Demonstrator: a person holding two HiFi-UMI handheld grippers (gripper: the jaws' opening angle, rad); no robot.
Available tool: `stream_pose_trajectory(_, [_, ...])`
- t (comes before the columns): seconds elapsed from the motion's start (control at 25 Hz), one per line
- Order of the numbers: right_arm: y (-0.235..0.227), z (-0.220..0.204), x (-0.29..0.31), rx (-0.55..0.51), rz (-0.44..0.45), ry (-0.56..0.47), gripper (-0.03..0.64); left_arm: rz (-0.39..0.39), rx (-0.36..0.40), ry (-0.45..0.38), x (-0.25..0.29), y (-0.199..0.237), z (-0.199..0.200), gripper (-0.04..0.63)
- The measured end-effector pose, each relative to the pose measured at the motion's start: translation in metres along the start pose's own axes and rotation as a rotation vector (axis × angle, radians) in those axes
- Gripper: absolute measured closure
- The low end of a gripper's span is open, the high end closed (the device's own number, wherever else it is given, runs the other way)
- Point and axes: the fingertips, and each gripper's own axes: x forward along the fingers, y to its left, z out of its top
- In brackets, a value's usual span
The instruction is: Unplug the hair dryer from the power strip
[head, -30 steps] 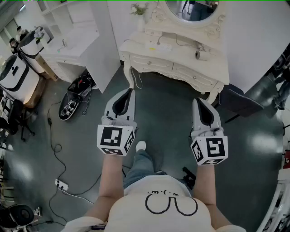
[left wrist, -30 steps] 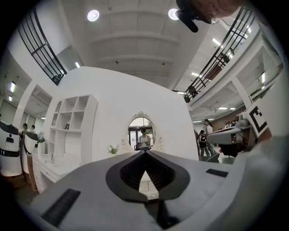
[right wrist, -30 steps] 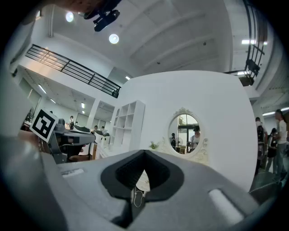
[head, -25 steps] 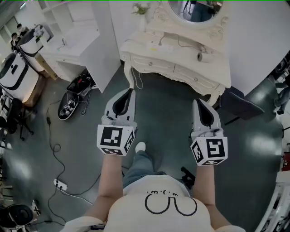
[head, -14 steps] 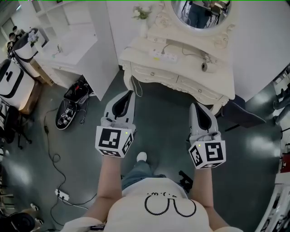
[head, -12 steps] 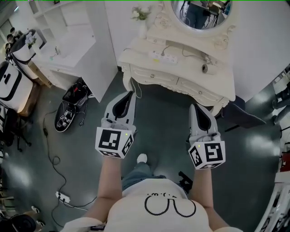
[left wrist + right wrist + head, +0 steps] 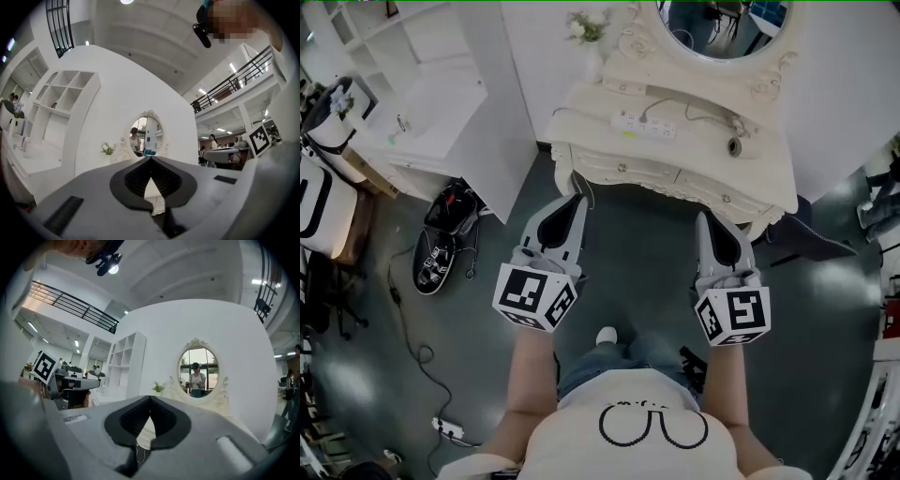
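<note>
The dark grey floor [image 7: 647, 234] fills most of the head view. At its far side a cream carved bench [image 7: 769, 178] stands against a white wall, under an oval mirror [image 7: 722, 23]. A white shelf unit [image 7: 431, 94] stands left of the bench, with a black bag [image 7: 450, 206] on the floor beside it.

The person holds 2 tools out over the floor, side by side and well apart, both pointing toward the bench. The left tool [image 7: 574, 200] is fully closed. In the left gripper view its 2 dark pads [image 7: 133, 180] meet at the tip with nothing between them, and the mirror shows beyond. The right tool [image 7: 706, 218] is closed the same way. In the right gripper view its pads [image 7: 166, 420] come together empty, again with the mirror beyond. Neither tool holds or touches anything. Both tips are near the bench's near edge, short of its top.

The white power strip [image 7: 645, 123] lies on the bench top, left of its middle. It is farther away than both tools and falls between their 2 lines. The hair dryer [image 7: 734, 146] lies on the bench top to the right of the strip, apart from it and beyond the right tool, showing a round dark end. A thin pale cord [image 7: 698, 120] runs along the top between strip and dryer. The plug is too small to make out. A small vase of flowers [image 7: 586, 33] stands at the bench's far left corner.
</note>
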Motion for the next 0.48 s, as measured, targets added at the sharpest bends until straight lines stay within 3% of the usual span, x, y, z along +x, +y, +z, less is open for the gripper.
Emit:
stream_pose_trajectory(0.16, [0.000, -0.008, 0.026, -0.019, 0.018, 0.016, 0.617, -0.002, -0.043, 0.035, 0.009, 0.020, -0.017, 0.597])
stream_pose_trajectory(0.32, [-0.007, -0.014, 0.048, -0.051, 0.021, 0.017, 0.617, -0.020, -0.110, 0.003, 0.017, 0.041, -0.019, 0.597])
stream_pose_trajectory(0.48, [-0.024, -0.017, 0.074, -0.005, 0.012, 0.000, 0.617, 0.015, -0.102, -0.006, 0.038, 0.064, -0.020, 0.597])
